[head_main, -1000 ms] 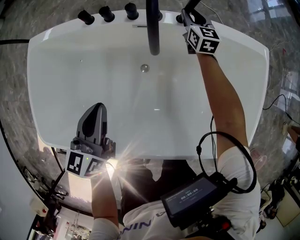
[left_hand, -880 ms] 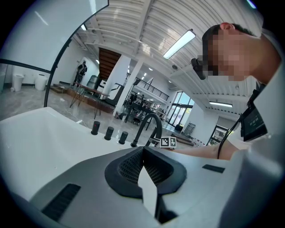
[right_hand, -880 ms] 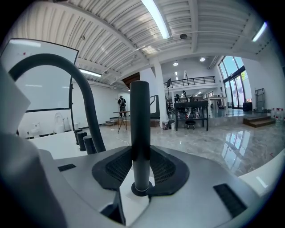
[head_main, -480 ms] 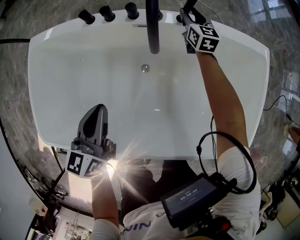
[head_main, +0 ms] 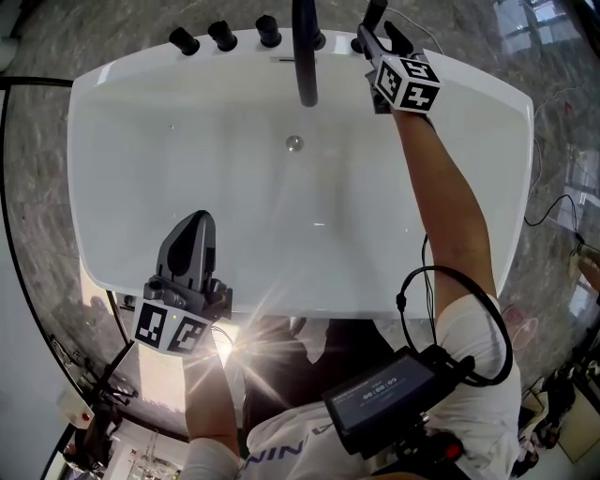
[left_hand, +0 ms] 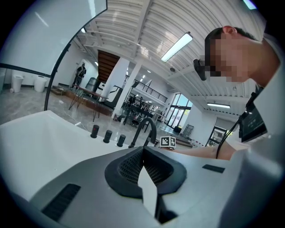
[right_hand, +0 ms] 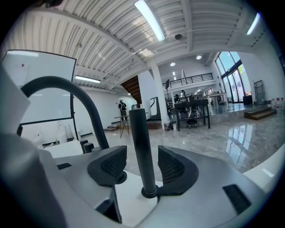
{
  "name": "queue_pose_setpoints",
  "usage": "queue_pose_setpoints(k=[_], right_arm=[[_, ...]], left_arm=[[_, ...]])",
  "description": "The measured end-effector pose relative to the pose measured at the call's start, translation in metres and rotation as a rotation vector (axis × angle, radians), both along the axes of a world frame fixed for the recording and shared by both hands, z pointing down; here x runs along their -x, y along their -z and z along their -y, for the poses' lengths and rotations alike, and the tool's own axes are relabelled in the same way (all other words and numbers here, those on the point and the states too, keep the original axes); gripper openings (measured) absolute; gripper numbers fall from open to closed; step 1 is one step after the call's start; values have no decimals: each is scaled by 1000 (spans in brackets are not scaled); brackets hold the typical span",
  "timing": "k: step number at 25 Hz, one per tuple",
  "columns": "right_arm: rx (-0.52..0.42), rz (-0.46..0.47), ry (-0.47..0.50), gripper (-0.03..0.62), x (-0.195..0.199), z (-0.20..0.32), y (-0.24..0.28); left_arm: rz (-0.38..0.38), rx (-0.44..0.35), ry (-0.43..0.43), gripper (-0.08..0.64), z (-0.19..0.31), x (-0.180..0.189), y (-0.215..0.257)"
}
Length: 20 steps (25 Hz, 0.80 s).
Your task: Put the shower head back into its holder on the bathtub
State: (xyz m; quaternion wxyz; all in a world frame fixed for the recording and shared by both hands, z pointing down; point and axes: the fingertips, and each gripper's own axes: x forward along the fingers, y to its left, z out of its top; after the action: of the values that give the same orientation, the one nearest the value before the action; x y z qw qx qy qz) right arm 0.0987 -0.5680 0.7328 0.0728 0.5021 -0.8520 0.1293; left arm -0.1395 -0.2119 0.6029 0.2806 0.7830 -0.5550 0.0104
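Note:
The shower head (right_hand: 141, 147) is a black stick standing upright in its holder (right_hand: 149, 192) on the white bathtub's (head_main: 187, 141) far rim. My right gripper (right_hand: 142, 164) straddles it, and its jaws are opening, with a gap between each pad and the stick. In the head view the right gripper (head_main: 380, 36) sits at the top, just right of the spout, with the shower head (head_main: 374, 13) poking up between its fingers. My left gripper (head_main: 195, 220) hovers over the tub's near rim, shut and holding nothing; its pads meet in the left gripper view (left_hand: 143, 153).
A black curved spout (head_main: 306, 56) rises at the middle of the far rim, with three black knobs (head_main: 223, 36) to its left. A round metal fitting (head_main: 294, 142) sits on the tub's inner wall. Grey marble floor (head_main: 56, 37) surrounds the tub.
The right gripper's jaws have spread away from the shower head, which stays upright in the holder. The left gripper has kept still.

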Motion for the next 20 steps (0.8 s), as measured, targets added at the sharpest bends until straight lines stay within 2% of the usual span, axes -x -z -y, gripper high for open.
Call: queue_pose_setpoints(k=[4,9,11,20], right_arm=[[-15,16,-8,206,-6,-27,33],[-111,5,37,195,-6,-55,107],[-150,0,53,155,-10,-74,138],[-319,-61,65,79,-66,-198,266]], left_arm=[[3,-25,-7,17,-16,-4,27],[12,-81,-11,17,-19,-7,63],[14,-95,-12,17,-25,-13,77],[34,-120,1,16,-66,-36,139]])
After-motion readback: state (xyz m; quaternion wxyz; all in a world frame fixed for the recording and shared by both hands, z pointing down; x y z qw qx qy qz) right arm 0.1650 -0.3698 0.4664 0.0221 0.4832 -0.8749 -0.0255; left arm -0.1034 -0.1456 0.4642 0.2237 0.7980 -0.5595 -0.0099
